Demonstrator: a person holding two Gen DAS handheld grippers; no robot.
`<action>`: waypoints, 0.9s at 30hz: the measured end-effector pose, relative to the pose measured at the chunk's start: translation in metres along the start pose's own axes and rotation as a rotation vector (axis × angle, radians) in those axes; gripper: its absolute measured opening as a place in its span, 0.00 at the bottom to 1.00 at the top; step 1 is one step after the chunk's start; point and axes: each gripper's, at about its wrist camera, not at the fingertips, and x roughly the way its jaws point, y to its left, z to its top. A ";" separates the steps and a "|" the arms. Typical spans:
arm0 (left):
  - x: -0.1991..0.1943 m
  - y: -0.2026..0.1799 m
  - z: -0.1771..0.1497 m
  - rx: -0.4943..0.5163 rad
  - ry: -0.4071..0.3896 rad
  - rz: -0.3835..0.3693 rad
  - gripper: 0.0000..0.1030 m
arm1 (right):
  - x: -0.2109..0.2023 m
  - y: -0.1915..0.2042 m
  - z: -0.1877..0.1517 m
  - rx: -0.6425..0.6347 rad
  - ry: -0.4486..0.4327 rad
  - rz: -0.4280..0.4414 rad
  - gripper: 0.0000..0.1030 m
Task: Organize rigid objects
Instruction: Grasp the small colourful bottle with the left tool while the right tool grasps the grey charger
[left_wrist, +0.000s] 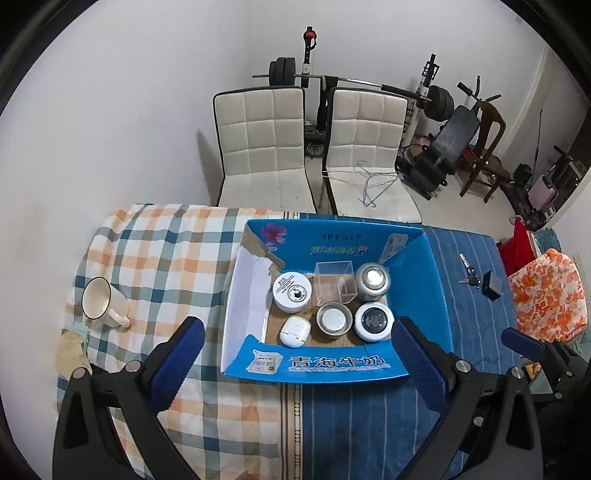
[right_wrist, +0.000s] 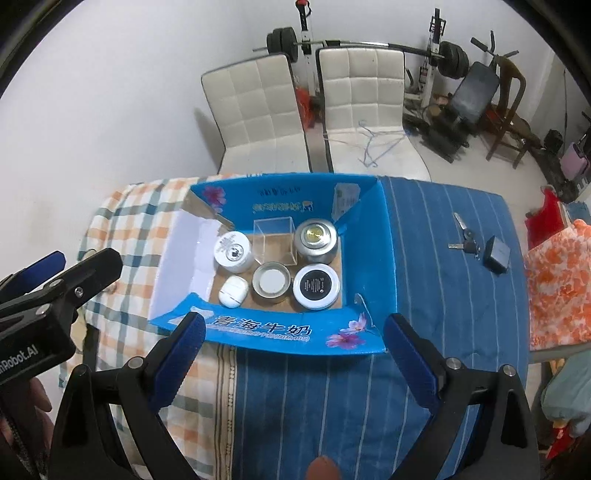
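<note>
Both grippers hung above the cloth-covered table, near the blue carton (left_wrist: 325, 365) that held the sorted items. The left gripper (left_wrist: 297, 354) had its jaws spread wide and empty, the blue-padded fingers standing either side of the carton's near flap. The right gripper (right_wrist: 293, 349) was likewise wide apart and held nothing, positioned over the same flap.

Inside the carton, on its brown floor, six items stood in two rows. Rear row: a white jar (left_wrist: 292, 291), a clear plastic box (left_wrist: 335, 282) and a silver tin (left_wrist: 373, 282). Front row: a white earbud case (left_wrist: 294, 331), a small metal cup (left_wrist: 334, 320) and a black-lidded jar (left_wrist: 373, 320). The items stood close together; whether they touched could not be determined.

The left wrist view alone showed a cream mug (left_wrist: 101, 302) lying on its side on the checked cloth (left_wrist: 162, 258), well apart from the carton on its left. In the right wrist view that area was covered by the left gripper's body.

The right wrist view alone showed the flower print on the near flap's right end and a fingertip at the bottom edge of the frame.

Both views showed a bunch of keys (left_wrist: 470, 275) and a dark fob (left_wrist: 491, 286) on the blue striped cloth (right_wrist: 443, 295), right of the carton and outside it.
</note>
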 end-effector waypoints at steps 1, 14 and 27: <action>-0.002 -0.004 0.000 0.002 -0.004 -0.001 1.00 | -0.003 -0.002 -0.001 0.003 -0.006 0.002 0.96; 0.047 -0.168 -0.011 0.148 0.120 -0.187 1.00 | -0.029 -0.189 -0.052 0.328 0.005 -0.186 0.96; 0.202 -0.311 -0.106 -0.031 0.588 -0.333 0.95 | 0.022 -0.383 -0.122 0.497 0.149 -0.328 0.96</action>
